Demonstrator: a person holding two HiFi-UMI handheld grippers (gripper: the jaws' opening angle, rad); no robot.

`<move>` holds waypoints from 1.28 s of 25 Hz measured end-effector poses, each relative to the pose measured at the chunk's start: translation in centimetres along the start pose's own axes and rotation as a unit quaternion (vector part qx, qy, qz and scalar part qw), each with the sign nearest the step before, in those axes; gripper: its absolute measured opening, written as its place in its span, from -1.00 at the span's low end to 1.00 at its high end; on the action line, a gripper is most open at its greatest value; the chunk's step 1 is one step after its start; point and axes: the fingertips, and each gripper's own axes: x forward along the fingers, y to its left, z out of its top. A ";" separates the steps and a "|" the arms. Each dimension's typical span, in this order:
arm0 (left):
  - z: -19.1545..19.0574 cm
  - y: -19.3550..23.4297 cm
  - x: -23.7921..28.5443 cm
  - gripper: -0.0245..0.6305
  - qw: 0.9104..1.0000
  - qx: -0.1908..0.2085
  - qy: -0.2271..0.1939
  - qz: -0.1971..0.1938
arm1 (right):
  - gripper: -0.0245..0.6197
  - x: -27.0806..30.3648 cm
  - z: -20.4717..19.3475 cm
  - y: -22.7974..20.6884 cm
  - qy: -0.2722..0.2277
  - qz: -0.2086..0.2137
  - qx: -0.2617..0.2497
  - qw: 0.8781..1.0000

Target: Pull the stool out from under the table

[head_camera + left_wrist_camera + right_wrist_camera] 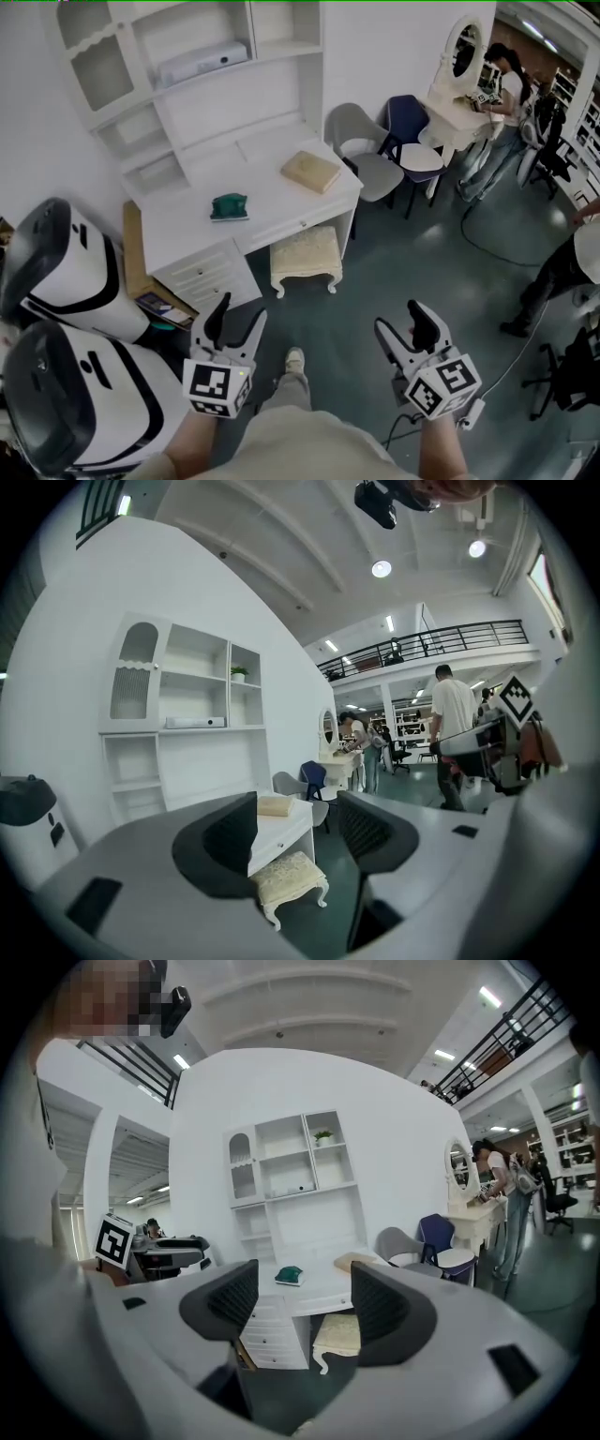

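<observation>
A cream cushioned stool (306,257) with curved white legs stands partly under the white desk (187,225), its front half sticking out. The same stool (289,877) shows low between the left jaws, and the stool (339,1332) shows between the right jaws. My left gripper (236,323) and right gripper (398,323) both hang well short of the stool, over the floor, open and empty.
A tan book (310,171) and a green object (229,206) lie on the desk. Two white-and-black machines (66,272) stand at left. Grey and blue chairs (375,155) stand at the right of the desk. People (502,103) stand at the far right; cables (487,248) cross the floor.
</observation>
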 end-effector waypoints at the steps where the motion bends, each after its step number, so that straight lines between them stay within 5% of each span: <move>1: -0.1 0.8 1.2 -0.13 1.000 -0.002 0.004 -0.001 | 0.04 1.4 0.1 -0.4 0.004 0.000 0.002 1.000; 14: -4.5 10.5 19.0 -0.13 0.995 -0.041 0.082 -0.033 | 0.04 20.1 -1.3 -8.0 0.082 -0.024 0.049 0.995; 28: -13.7 16.1 30.4 -0.11 0.979 -0.091 0.176 -0.054 | 0.04 33.5 -9.4 -14.2 0.180 -0.042 0.107 0.977; 32: -15.1 17.1 32.6 -0.11 0.978 -0.134 0.153 -0.034 | 0.04 36.1 -11.7 -16.0 0.201 -0.038 0.117 0.972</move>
